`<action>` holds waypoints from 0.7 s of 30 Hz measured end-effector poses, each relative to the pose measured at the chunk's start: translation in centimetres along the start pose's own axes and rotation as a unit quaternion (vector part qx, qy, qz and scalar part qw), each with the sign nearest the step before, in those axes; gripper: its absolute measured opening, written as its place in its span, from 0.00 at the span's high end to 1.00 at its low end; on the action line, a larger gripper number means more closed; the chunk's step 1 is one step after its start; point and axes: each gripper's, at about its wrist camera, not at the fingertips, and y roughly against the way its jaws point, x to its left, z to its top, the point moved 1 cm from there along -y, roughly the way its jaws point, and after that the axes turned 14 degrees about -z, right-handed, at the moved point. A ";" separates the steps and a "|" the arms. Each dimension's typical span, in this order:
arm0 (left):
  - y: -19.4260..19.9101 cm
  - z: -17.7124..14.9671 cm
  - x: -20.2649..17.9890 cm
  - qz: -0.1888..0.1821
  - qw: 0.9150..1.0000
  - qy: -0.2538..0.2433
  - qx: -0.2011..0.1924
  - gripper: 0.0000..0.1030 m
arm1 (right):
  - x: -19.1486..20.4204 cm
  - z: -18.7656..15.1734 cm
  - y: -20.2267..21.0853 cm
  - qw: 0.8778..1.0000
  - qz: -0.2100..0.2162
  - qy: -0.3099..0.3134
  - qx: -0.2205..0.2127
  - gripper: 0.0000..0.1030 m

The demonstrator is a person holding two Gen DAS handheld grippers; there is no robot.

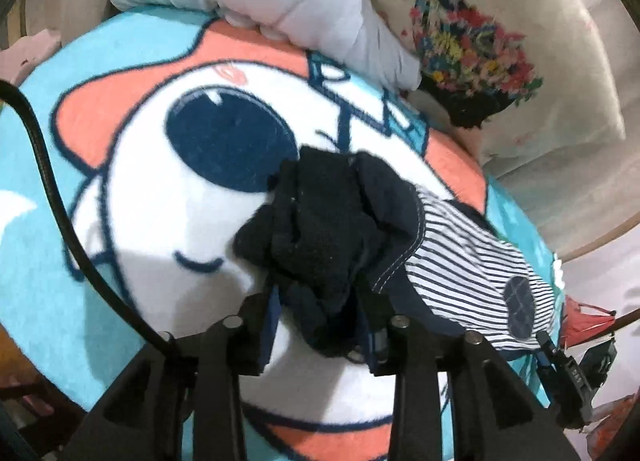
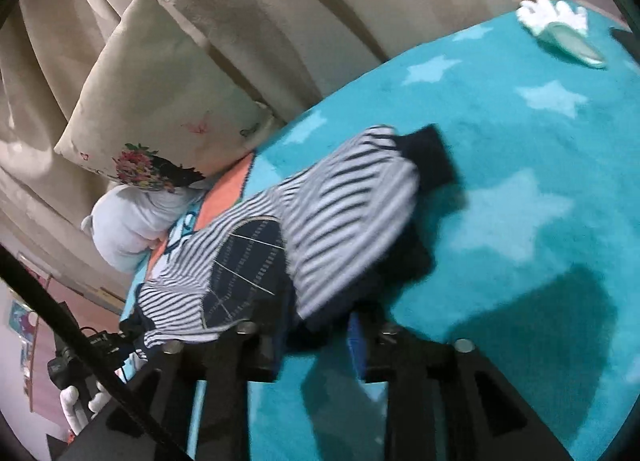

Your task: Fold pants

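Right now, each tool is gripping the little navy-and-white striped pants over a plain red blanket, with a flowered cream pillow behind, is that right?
Not quite: the blanket is not plain red. The right wrist view shows a fuzzy turquoise blanket with pale stars, and the left wrist view a cartoon face on it. The rest holds: the left gripper and right gripper grip the navy-and-white striped pants, flowered cream pillow behind.

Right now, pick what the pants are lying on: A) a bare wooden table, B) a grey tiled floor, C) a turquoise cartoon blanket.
C: the striped pants are spread over a turquoise blanket printed with pale stars and a cartoon face.
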 end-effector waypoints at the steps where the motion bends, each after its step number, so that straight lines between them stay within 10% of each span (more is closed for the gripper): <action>1: 0.6 -0.1 -0.1 0.003 1.000 -0.004 -0.010 0.63 | -0.4 0.0 0.5 1.000 -0.001 -0.003 -0.003 0.69; 8: 5.4 -0.4 -1.0 0.057 0.994 -0.042 -0.089 0.48 | -2.5 0.2 3.9 0.998 -0.038 -0.011 -0.044 0.61; 21: 1.9 -3.5 -6.5 -0.008 0.994 -0.106 -0.020 0.41 | 5.2 -2.3 -0.6 0.988 0.124 0.058 0.065 0.61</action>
